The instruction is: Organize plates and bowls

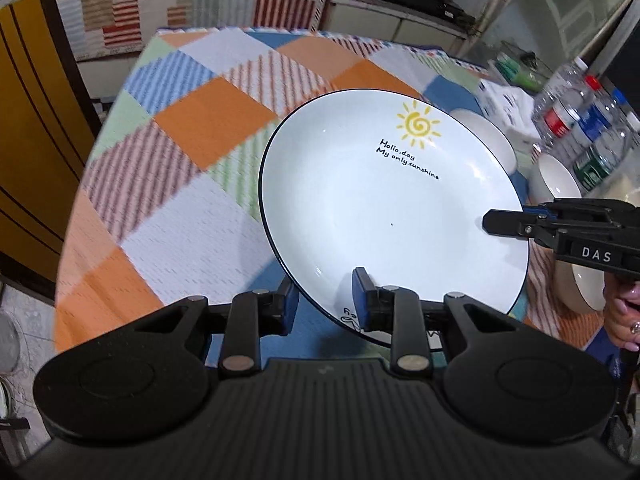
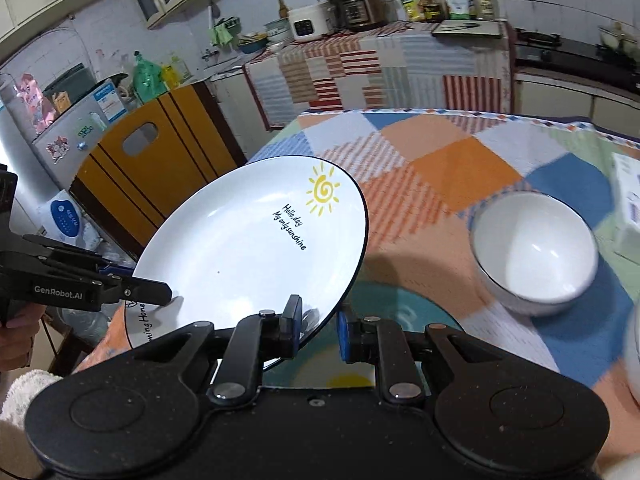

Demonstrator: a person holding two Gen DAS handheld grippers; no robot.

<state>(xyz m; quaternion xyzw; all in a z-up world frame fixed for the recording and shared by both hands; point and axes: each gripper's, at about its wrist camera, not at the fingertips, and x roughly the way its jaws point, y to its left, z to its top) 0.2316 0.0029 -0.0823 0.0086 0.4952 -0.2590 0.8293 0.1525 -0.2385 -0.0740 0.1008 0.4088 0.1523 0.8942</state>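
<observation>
The plate (image 1: 384,216) is white and shallow, with a thin dark line around its rim. A yellow sun is painted on it, and under the sun stand the black words "Hollo,day My only sunshine". More black letters run along the near edge, partly hidden by the fingers.

There is one such plate in the air. The right wrist view shows one white bowl (image 2: 534,250) standing on the checked tablecloth (image 2: 440,168), to the right of the plate. In the left wrist view the rims of about two more white dishes show behind the plate's right side, but I cannot tell exactly what they are. Several plastic bottles (image 1: 580,120) stand at the far right.

The plate is held above the table, tilted, between both claws. The left gripper (image 1: 328,304) is clamped on the near rim, one blue pad over the plate and one under it. The right gripper (image 2: 318,324) is clamped on the rim at the plate's right side in the same way. Each claw enters the other's view from the side, its finger lying on the plate's face.
</observation>
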